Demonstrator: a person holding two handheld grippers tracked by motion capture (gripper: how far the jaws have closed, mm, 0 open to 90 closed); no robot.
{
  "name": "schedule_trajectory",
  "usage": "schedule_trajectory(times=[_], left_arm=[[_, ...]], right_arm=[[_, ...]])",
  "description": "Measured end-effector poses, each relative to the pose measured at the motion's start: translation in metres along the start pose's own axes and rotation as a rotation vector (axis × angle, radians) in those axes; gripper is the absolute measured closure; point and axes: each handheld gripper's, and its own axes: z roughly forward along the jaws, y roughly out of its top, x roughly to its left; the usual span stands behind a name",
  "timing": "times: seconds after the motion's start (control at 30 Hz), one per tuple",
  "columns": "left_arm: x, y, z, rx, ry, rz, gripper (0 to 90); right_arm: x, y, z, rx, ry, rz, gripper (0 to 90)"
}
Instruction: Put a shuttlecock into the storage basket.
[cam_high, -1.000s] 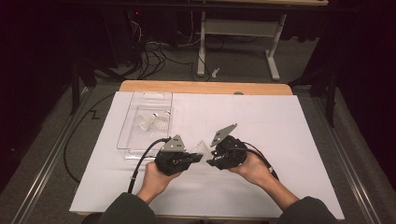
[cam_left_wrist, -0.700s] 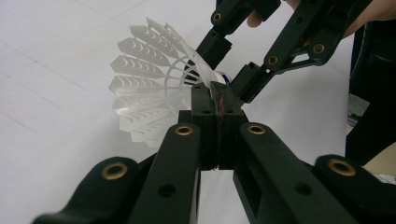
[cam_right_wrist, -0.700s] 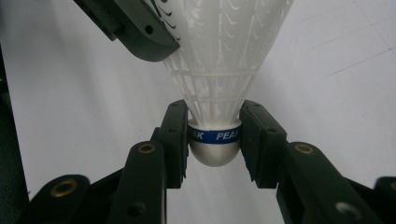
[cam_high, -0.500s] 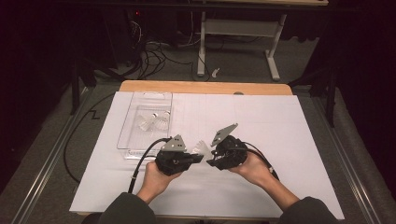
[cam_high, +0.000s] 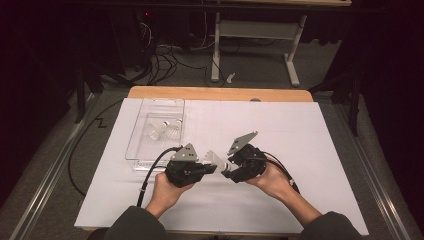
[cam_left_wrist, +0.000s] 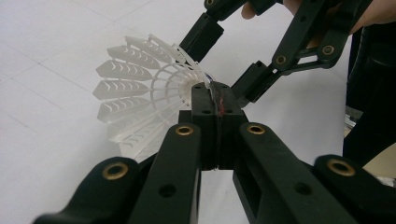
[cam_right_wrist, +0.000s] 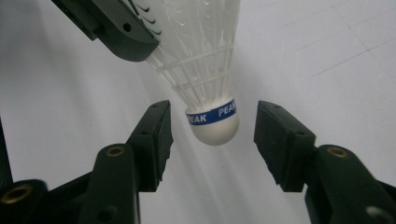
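Note:
A white plastic shuttlecock (cam_high: 216, 159) with a blue band reading PEAK hangs between my two grippers above the white sheet. In the left gripper view, my left gripper (cam_left_wrist: 217, 100) is shut on the rim of its feathered skirt (cam_left_wrist: 140, 93). In the right gripper view, the rounded cork (cam_right_wrist: 215, 128) points down between the jaws of my right gripper (cam_right_wrist: 212, 126). Those jaws stand open, with a gap on each side of the cork. From above, the left gripper (cam_high: 210, 168) and right gripper (cam_high: 229, 169) face each other closely, near the table's front.
A clear plastic tray (cam_high: 136, 150) lies at the back left of the white sheet (cam_high: 300, 130) and holds more shuttlecocks (cam_high: 165, 129). Black cables trail from both grippers. Beyond the wooden table edge (cam_high: 220, 93) there are floor cables and a desk frame.

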Motion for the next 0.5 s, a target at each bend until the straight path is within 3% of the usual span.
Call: schedule_trajectory(times=[0.5], left_arm=[[0.0027,0.0002,-0.0043,-0.009,0.011,-0.015,89.7]], right_arm=[[-0.0031,-0.0103,-0.0057,-0.037,-0.015,0.034,42.1]])
